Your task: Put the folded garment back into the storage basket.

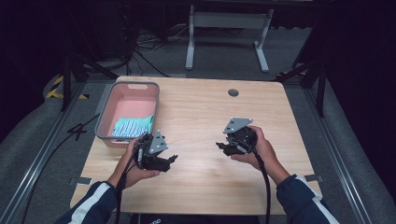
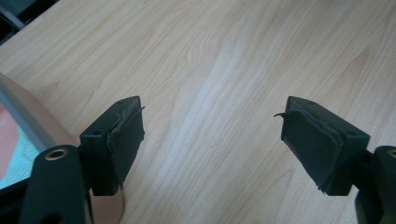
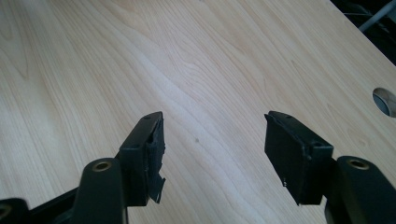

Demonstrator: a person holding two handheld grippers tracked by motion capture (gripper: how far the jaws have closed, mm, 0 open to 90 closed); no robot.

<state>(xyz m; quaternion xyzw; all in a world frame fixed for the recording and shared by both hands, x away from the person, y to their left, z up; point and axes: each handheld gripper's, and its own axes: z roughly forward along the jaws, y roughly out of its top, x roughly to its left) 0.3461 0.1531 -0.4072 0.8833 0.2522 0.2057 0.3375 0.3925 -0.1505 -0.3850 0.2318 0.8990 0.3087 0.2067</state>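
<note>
- The left tool [image 1: 169, 160] hovers over the tabletop [image 1: 201, 116], jaws apart with nothing between them.
- The right tool [image 1: 222, 146] is likewise agape and empty.
- A folded teal cloth [image 1: 133, 126] lies in the pink basket [image 1: 103, 112], just beside the left tool.

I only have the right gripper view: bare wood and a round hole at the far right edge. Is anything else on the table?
Observer: Yes, a grey-rimmed pink bin sits at the table's left edge, seen from the high view.
Operator: Anything inside it?
Observer: A folded teal and white cloth lies at its near end.
Operator: Where is the left gripper relative to it?
Observer: The left gripper is just right of the bin's near corner, jaws open with nothing between them.
Operator: And mine?
Observer: The right gripper is over bare wood mid-table, jaws pointing toward the left gripper.
</note>
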